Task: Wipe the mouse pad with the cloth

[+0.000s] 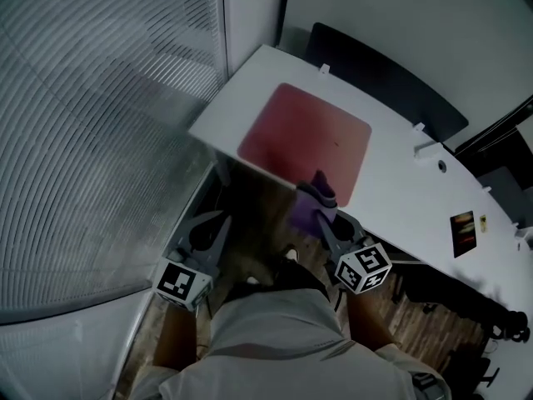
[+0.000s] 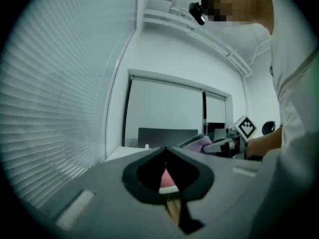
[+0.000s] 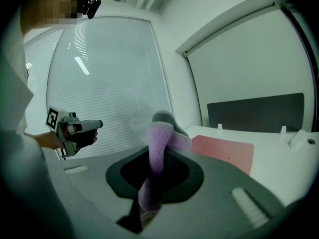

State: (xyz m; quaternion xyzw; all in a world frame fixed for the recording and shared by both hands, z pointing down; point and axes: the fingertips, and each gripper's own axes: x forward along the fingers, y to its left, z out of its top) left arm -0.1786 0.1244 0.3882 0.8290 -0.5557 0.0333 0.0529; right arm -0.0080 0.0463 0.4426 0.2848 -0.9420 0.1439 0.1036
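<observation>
While right gripper [image 1: 325,207] clamps cloth [image 3: 157,153] lengthwise toward mouse pad [image 1: 304,136], left gripper [image 1: 218,223], jaws together.

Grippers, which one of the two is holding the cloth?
The right gripper: the purple cloth is pinched in its jaws; the left gripper's jaws hold nothing.

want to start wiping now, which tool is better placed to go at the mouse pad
Right. The right tool is shut on the purple cloth close to the mouse pad; the left tool is empty and off the desk.
</observation>
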